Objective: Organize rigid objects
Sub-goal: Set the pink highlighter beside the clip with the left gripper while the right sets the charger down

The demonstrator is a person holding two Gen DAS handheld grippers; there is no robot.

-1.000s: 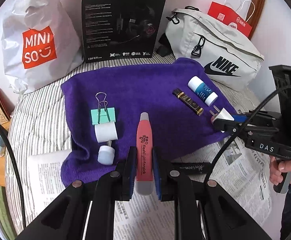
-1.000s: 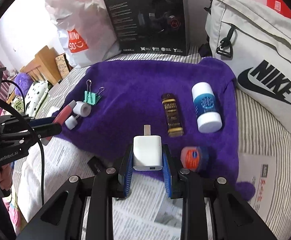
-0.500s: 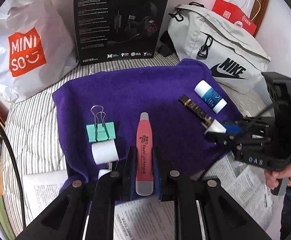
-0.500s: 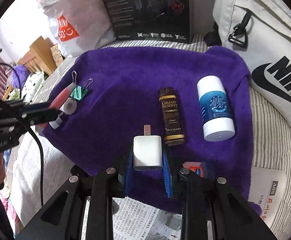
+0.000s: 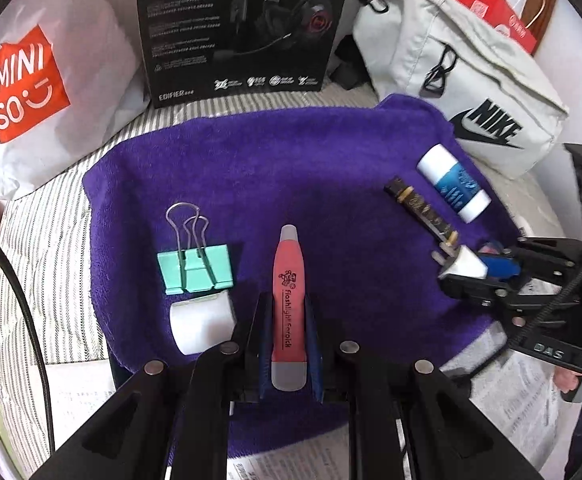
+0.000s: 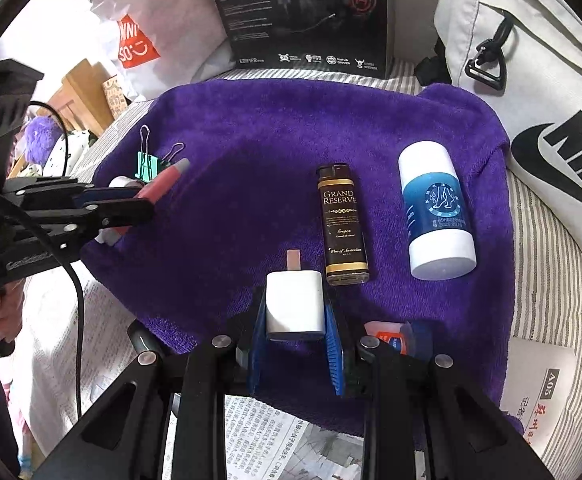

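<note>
Both grippers clamped over the purple towel (image 5: 331, 168)

The pink flashlight (image 5: 289, 304) is gripped by the left gripper (image 5: 287, 336); the white charger (image 6: 295, 306) is pinched by the right gripper (image 6: 295, 332).

a home bedroom is showing: striped bedding (image 5: 51, 248) lying under a purple towel (image 5: 291, 168), shopping bags (image 5: 31, 80) leaning upper left, wooden furniture (image 6: 79, 92) standing behind.

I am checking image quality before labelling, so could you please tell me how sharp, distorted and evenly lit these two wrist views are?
Left wrist view: strong fisheye bending with dark corners; the red flashlight is sharp, while the right gripper at the right edge is slightly smeared. Right wrist view: same barrel distortion; the white charger and the label on the lighter are crisp, and the daylight is soft, with no hard glare.
</note>
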